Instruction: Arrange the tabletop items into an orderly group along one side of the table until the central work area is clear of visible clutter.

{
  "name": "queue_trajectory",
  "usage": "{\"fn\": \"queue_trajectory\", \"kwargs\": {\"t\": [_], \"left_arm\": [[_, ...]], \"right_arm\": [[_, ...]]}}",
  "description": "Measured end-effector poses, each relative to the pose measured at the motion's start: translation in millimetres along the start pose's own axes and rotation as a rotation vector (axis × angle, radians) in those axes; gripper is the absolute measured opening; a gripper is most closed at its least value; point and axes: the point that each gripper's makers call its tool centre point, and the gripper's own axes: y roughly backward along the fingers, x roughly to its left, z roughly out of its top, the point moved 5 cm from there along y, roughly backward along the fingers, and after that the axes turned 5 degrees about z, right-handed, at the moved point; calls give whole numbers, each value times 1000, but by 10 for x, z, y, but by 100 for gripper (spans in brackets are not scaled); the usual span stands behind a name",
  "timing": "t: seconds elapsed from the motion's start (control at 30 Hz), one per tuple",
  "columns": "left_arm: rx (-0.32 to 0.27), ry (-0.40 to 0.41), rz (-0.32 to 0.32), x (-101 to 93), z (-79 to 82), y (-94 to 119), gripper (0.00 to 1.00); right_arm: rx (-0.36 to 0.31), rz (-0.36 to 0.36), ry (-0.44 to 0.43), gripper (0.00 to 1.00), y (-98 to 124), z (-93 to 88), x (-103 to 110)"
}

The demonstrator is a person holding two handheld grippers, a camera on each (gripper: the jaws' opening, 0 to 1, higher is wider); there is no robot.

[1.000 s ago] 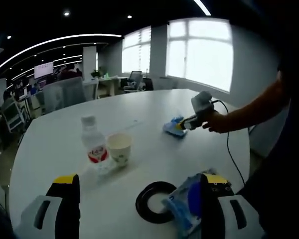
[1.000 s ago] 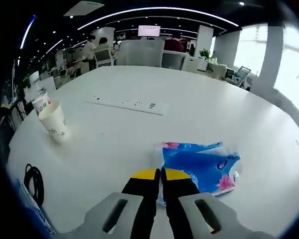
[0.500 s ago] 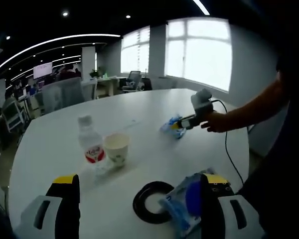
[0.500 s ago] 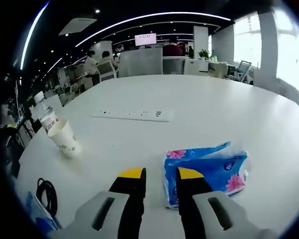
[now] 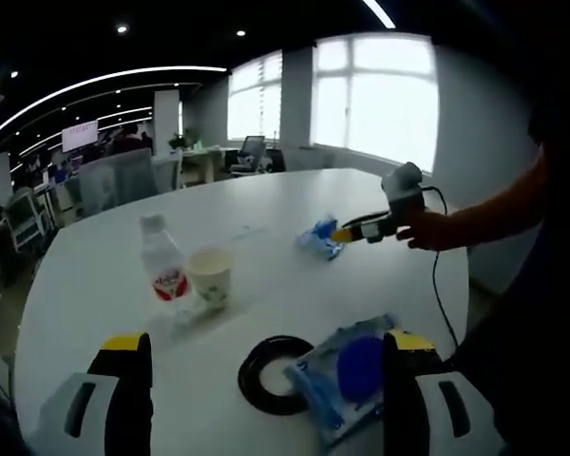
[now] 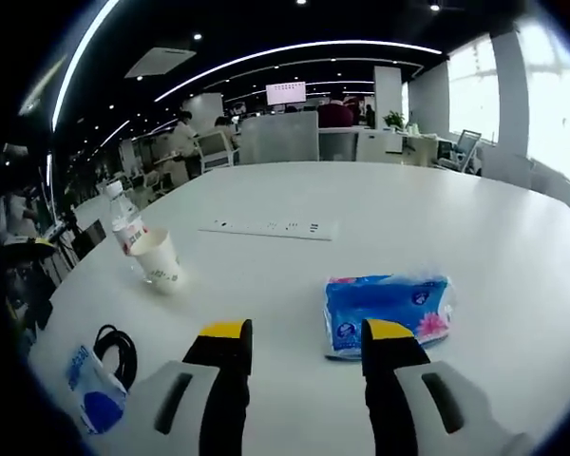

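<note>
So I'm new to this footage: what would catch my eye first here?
Probably the blue tissue pack lying just beyond the open right hand-held gripper on the big white table. Next, the water bottle and paper cup standing side by side, then the black cable coil beside a blue packet.

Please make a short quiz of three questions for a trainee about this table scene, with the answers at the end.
1. True or false: the right gripper is closed on the blue tissue pack.
2. Which item stands right beside the paper cup? A) water bottle B) black cable coil C) white power strip
3. Fill in: in the left gripper view, the flat blue packet lies against the black cable ____.

Key
1. False: its jaws are apart, and the pack lies on the table just ahead of them.
2. A
3. coil
</note>
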Motion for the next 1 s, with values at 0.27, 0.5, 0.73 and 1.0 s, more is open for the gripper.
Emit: {"fn": "queue_trajectory", "kwargs": {"t": [0.27, 0.5, 0.73, 1.0], "left_arm": [[17, -2, -17, -152, -132, 74, 99], [61, -9, -40, -324, -329, 127, 99], [87, 14, -61, -462, -463, 154, 98], [117, 69, -89, -589, -638, 143, 93]], "right_arm": [[0, 48, 26, 55, 288, -251, 177], [4, 93, 10, 61, 649, -556, 455], [23, 123, -40, 69, 972, -854, 660], [78, 165, -67, 68, 1248, -1181, 904]]}}
